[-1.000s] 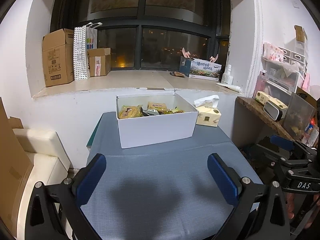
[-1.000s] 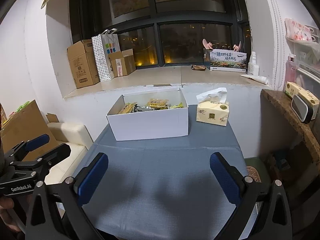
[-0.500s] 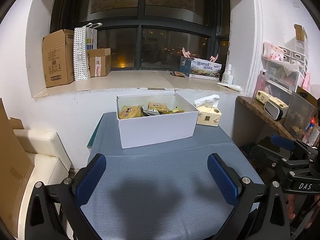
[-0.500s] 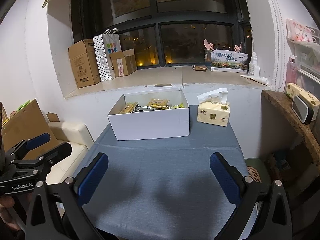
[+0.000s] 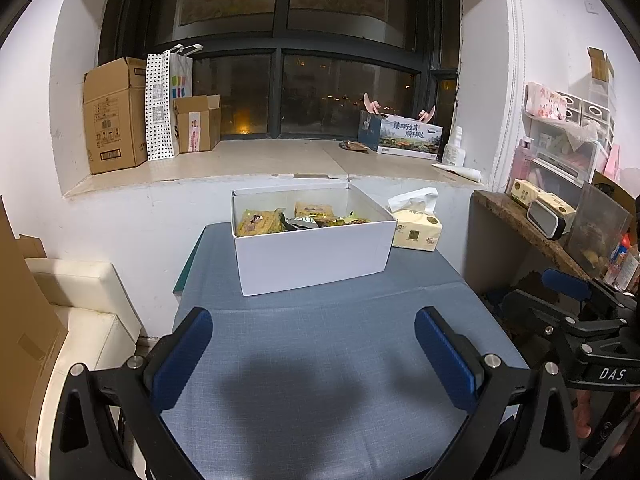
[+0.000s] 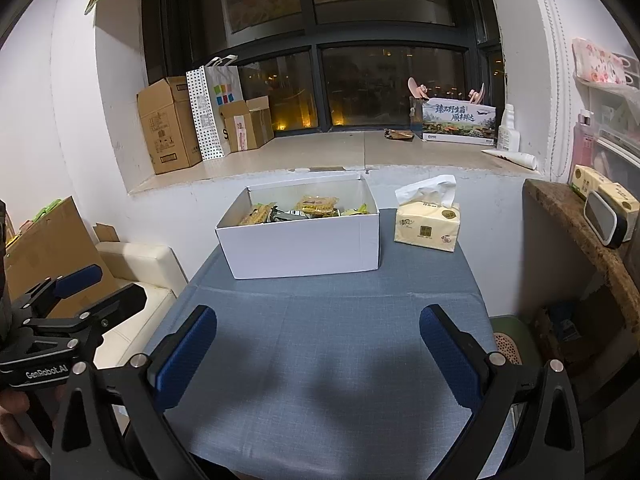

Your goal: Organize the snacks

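Snacks (image 5: 298, 218), seemingly foil-wrapped, fill rectangular white box (image 5: 316, 256).

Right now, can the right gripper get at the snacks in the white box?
Probably yes: the right gripper is open, the white box has no lid, and only bare tablecloth lies between.

Snack packets (image 5: 280, 222) half-hidden behind box wall (image 5: 316, 256)

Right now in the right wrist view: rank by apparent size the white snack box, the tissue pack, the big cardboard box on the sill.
1. white snack box, clearly largest.
2. cardboard box on the sill.
3. tissue pack.
The cardboard box stands farther from the camera, so its true size against the snack box is uncertain.
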Demonstrator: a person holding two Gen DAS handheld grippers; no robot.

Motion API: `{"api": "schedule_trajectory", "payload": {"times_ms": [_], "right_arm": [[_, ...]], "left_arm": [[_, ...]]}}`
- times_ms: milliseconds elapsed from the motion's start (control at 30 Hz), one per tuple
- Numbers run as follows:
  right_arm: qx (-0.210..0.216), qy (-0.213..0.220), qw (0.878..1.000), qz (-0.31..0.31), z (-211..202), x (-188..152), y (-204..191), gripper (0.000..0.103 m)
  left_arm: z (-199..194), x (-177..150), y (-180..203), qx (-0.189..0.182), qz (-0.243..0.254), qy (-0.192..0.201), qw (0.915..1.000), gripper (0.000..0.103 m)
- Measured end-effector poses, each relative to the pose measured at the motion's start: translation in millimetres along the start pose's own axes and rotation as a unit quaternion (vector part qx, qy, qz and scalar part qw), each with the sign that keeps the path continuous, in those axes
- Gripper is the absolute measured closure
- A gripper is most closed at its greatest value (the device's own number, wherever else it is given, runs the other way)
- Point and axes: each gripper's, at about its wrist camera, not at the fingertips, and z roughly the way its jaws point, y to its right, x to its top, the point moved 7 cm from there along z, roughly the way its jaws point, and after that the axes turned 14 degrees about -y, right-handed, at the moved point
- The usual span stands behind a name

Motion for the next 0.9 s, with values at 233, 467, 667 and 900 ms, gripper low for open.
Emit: {"api": "schedule_trajectory", "payload": {"times_ms": [233, 467, 667, 900], "right_arm": [[0.001, -0.001, 1.0, 0.0, 0.2, -0.8, -0.8, 0.0], [0.002, -0.002, 1.0, 0.001, 0.7, -0.3, -0.6, 0.0], [0.001, -0.002, 1.0, 0.001, 0.2, -1.0, -1.1, 0.0], [0.001, -0.002, 1.0, 0.001, 0.1, -1.1, -1.1, 0.0]], "left_arm": [[0.9, -1.9, 0.2, -0.001, -0.003, -0.002, 1.0, 0.0], [1.4, -2.6, 0.4, -0.002, -0.004, -0.004, 1.0, 0.0], [1.3, -3.0, 1.0, -0.002, -0.004, -0.004, 1.0, 0.0], [1.6, -3.5, 1.5, -0.001, -0.005, -0.005, 1.0, 0.0]]}}
